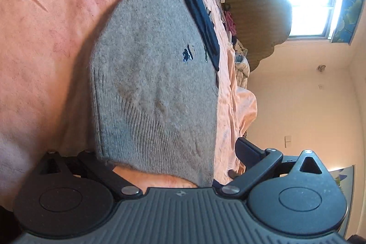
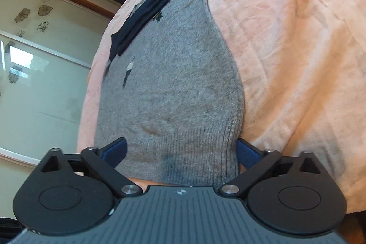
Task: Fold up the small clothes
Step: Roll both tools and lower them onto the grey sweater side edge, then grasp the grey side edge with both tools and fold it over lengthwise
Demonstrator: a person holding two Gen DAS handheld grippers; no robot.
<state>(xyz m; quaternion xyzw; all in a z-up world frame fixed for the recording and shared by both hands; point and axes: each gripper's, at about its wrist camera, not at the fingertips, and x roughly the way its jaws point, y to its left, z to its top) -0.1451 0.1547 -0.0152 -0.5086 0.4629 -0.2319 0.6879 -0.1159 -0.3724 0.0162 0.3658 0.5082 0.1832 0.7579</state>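
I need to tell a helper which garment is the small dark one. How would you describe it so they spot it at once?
Start at the wide pink sheet covering the bed, then find the large fuzzy grey knitted sweater lying on it. Along the sweater's far edge lies a narrow navy-blue smooth fabric piece, a long dark strip, thin and unknitted, unlike the grey wool.

No words or numbers can be read. The grey knit garment [image 1: 155,74] bears a small dark blue embroidered mark [image 1: 188,53], too blurred to read.
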